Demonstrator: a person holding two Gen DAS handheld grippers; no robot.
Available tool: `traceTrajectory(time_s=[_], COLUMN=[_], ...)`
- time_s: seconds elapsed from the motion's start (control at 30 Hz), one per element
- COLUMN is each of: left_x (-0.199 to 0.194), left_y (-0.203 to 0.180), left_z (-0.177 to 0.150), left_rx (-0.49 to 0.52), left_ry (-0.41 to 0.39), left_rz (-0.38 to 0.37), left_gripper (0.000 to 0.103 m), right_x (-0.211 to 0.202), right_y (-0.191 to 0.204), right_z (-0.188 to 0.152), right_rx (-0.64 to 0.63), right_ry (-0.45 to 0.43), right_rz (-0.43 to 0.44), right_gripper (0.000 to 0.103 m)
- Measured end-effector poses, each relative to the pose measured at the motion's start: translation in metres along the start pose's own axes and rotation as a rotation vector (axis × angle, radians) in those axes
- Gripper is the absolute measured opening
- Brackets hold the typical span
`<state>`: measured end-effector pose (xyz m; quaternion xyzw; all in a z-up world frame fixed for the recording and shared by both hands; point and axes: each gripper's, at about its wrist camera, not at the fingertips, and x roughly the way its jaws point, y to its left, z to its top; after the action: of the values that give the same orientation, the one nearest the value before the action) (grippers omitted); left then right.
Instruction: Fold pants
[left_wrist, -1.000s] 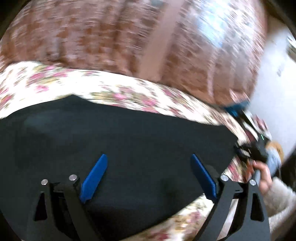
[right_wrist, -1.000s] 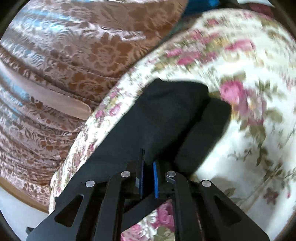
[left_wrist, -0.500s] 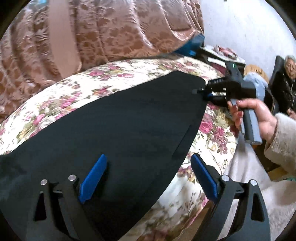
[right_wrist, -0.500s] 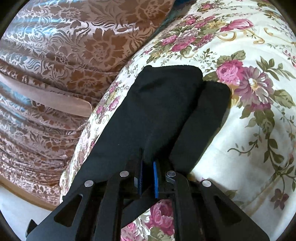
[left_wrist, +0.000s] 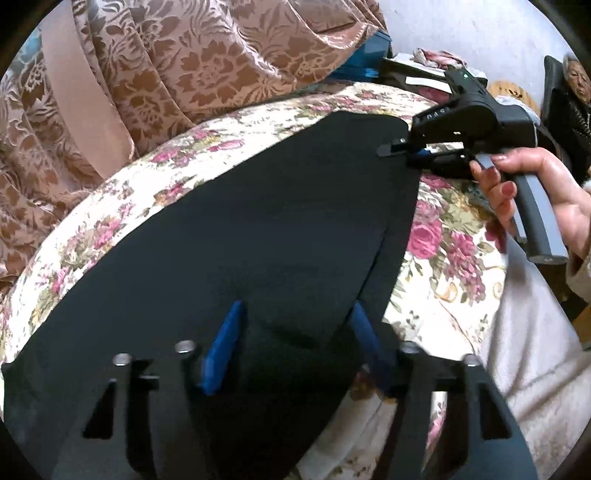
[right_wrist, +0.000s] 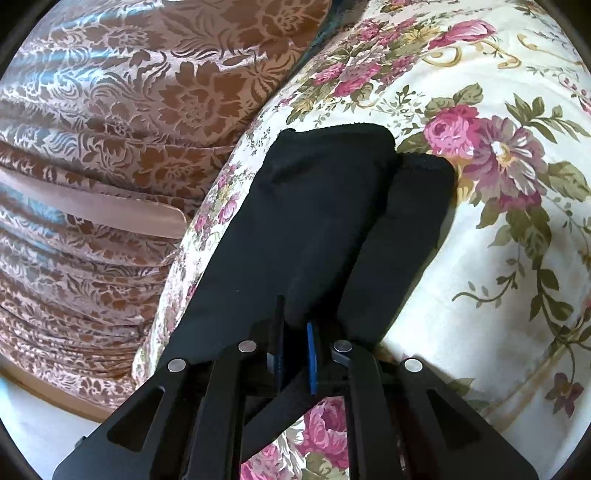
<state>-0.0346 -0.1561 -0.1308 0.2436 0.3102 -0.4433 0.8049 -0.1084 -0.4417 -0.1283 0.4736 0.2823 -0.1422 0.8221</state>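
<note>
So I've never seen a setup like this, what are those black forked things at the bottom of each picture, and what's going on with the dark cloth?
There is no robot here. A person holds a hand-operated gripper in each hand, and each carries a wide-angle camera looking out along its two fingers.

One picture comes from the left gripper. Its blue-padded fingers stand apart over the black pants, gripping nothing. This view also shows the right hand squeezing the other tool's handle.

The other picture comes from the right gripper. Its fingers are pinched shut on an edge of the pants, whose two legs lie side by side, stretching away from the camera.

The pants lie on a floral bedspread, with brown patterned fabric behind it.
</note>
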Motion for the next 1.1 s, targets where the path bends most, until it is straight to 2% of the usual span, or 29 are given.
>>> traceTrajectory(time_s=[0.07,0.17,0.3,0.4,0.53,0.57,0.63,0.67,0.7,0.77,0.8,0.83,0.93,0.97,1.0,1.1], left_x=[0.0,-0.007,-0.029,-0.028,-0.014,-0.012,-0.009,-0.01,-0.011,-0.016,-0.02,-0.022,-0.034,-0.039,-0.044,-0.061], left_y=[0.008,0.015,0.0,-0.007,-0.014,-0.014,-0.011,-0.01,-0.009,-0.006,-0.005,-0.005,0.012,0.024,0.034,0.07], left_z=[0.002,0.007,0.017,0.017,0.006,0.004,0.001,0.0,0.0,-0.001,-0.002,-0.003,-0.005,-0.006,-0.008,-0.018], left_rx=[-0.047,-0.09,-0.015,0.024,0.033,0.024,-0.033,-0.051,-0.072,-0.117,-0.13,-0.138,-0.217,-0.267,-0.306,-0.424], left_ry=[-0.006,-0.016,-0.044,-0.005,0.034,0.036,0.038,0.033,0.032,0.031,0.025,0.02,-0.009,-0.03,-0.05,-0.128], left_rz=[-0.012,-0.074,-0.058,-0.048,-0.041,-0.038,-0.068,-0.084,-0.119,-0.212,-0.243,-0.255,-0.249,-0.234,-0.218,-0.133], left_gripper=[0.03,0.008,0.008,0.008,0.009,0.013,0.016,0.022,0.036,0.056,0.063,0.065,0.067,0.069,0.074,0.079], right_x=[0.0,0.0,-0.006,-0.019,-0.024,-0.023,-0.017,-0.014,-0.013,-0.013,-0.014,-0.016,-0.027,-0.034,-0.042,-0.066], right_y=[0.0,0.005,0.013,0.021,0.026,0.023,0.012,0.008,0.004,0.001,0.002,0.003,-0.001,-0.002,-0.002,0.015], right_z=[0.001,0.0,0.001,0.005,0.004,0.003,0.001,0.0,-0.001,-0.002,-0.002,-0.001,0.001,0.002,0.003,0.005], right_rx=[0.001,-0.036,-0.052,-0.077,-0.129,-0.115,-0.074,-0.058,-0.044,-0.038,-0.041,-0.04,0.018,0.043,0.045,-0.041], right_ry=[0.0,-0.02,-0.054,-0.083,-0.075,-0.068,-0.041,-0.034,-0.032,-0.037,-0.04,-0.046,-0.089,-0.118,-0.155,-0.299], right_rz=[0.004,-0.017,-0.017,-0.006,-0.054,-0.061,-0.075,-0.077,-0.07,-0.064,-0.073,-0.086,-0.115,-0.129,-0.149,-0.256], right_gripper=[0.008,0.008,0.008,0.008,0.008,0.008,0.008,0.008,0.008,0.008,0.008,0.008,0.008,0.014,0.014,0.014])
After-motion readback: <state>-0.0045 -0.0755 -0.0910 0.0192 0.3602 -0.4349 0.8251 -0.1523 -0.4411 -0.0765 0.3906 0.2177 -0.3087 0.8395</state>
